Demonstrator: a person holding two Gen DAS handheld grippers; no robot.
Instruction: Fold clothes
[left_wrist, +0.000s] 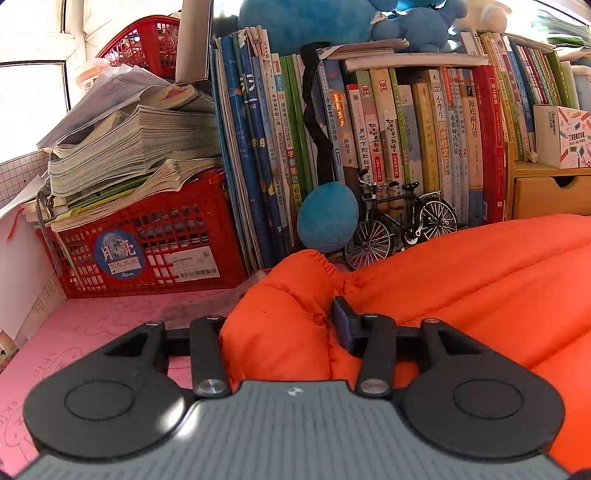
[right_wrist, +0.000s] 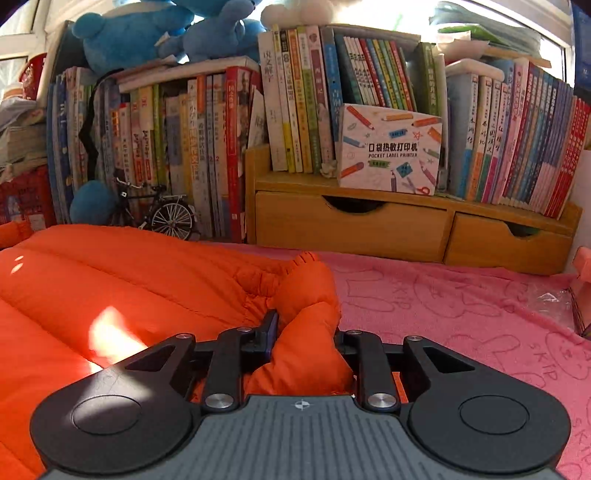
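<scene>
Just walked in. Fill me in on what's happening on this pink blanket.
A person is folding an orange puffer jacket on the pink blanket, working a handheld gripper in each hand. The left gripper has a bunched cuff-like end of the jacket between its jaws, and the right gripper has another puffy end. Both sit at the jacket's far edge, near the row of books.

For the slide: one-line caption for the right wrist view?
Right claw straddling a puffy fold of the orange padded jacket on a pink towel-covered desk, before a crowded bookshelf.
</scene>
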